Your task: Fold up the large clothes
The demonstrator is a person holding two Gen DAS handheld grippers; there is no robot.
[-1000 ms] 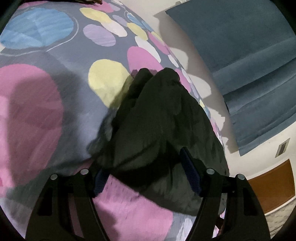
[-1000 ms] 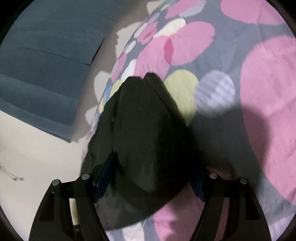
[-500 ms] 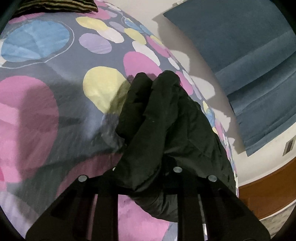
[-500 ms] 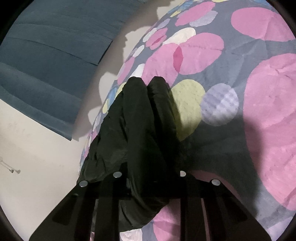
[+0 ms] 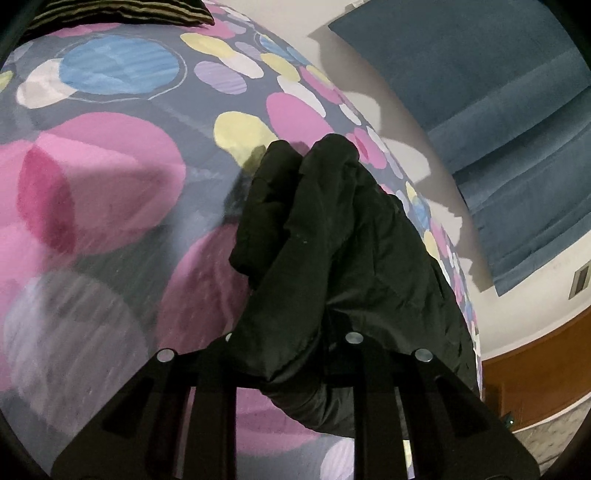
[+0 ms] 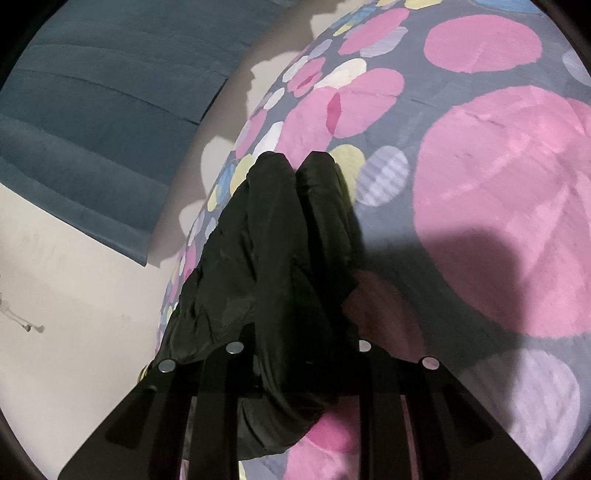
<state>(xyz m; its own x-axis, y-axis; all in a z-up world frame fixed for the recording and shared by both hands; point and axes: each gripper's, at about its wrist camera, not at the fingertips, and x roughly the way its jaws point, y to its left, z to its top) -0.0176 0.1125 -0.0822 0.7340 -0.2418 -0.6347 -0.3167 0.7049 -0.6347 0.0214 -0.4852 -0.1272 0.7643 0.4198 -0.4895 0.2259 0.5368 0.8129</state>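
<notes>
A black padded garment (image 5: 332, 236) hangs bunched above a bed with a grey cover with coloured dots (image 5: 110, 177). My left gripper (image 5: 291, 354) is shut on its near edge, with the cloth draped over the fingers. In the right wrist view the same black garment (image 6: 273, 258) hangs in two folds above the bed cover (image 6: 498, 206). My right gripper (image 6: 299, 365) is shut on its near edge. The fingertips of both grippers are hidden by cloth.
A blue curtain (image 5: 498, 110) hangs on the pale wall beyond the bed, also in the right wrist view (image 6: 92, 110). A striped dark pillow (image 5: 110, 11) lies at the bed's far end. A wooden skirting (image 5: 535, 369) runs below the wall.
Both grippers closed on the black garment, which lay between open jaws a second ago. Both have lifted it, and it now hangs bunched in tall folds.
</notes>
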